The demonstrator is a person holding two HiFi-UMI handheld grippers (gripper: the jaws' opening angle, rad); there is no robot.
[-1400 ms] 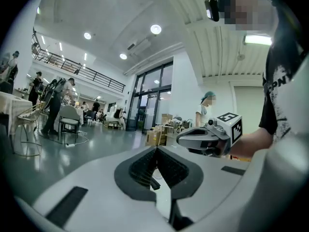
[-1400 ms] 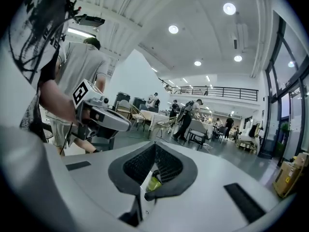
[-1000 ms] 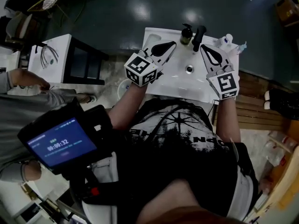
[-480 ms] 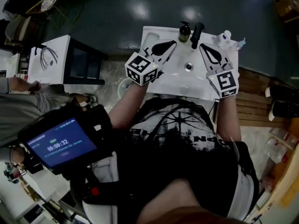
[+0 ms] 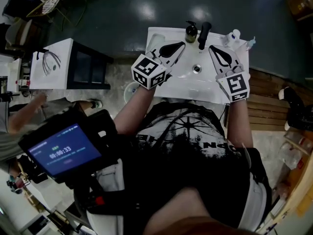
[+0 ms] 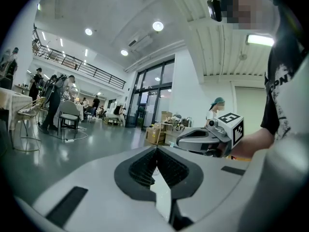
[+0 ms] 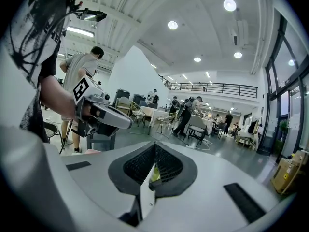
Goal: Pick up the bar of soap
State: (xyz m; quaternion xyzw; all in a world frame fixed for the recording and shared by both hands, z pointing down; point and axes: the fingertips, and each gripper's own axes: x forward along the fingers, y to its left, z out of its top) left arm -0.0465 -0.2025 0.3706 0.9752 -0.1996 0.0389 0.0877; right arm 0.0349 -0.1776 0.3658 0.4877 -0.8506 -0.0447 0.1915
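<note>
Nearest the camera, the person's dark printed shirt (image 5: 195, 151) hides the near edge of the washbasin (image 5: 188, 84). At the lower left, a dark device with a lit blue screen (image 5: 61, 153) is cut off by other gear.

Both grippers are held over the basin, side by side and apart. The left gripper (image 5: 180, 46) hangs above the left half. Its fingers (image 6: 140, 168) are clenched together, ribbed pads meeting in a narrow V with nothing between them. The right gripper (image 5: 213, 49) hangs above the right half with its fingers (image 7: 170, 166) likewise clenched and empty. A small yellow-green patch (image 7: 154, 174) shows in their notch, and what it is cannot be told.

The drain (image 5: 196, 68) lies between the two grippers. At the far edge stand a dark pump bottle (image 5: 190, 32) and, just right of it, a black faucet (image 5: 203, 35). Pale small items (image 5: 237, 37) crowd the far right corner, too small to name. At the far left corner, just beside the left gripper's tip, lies a pale oblong (image 5: 156, 44). It is the only thing resembling the bar of soap, but it is too blurred to be sure, and neither gripper touches it.

Both gripper views look out level across a hall with people and chairs, so neither shows the basin.
</note>
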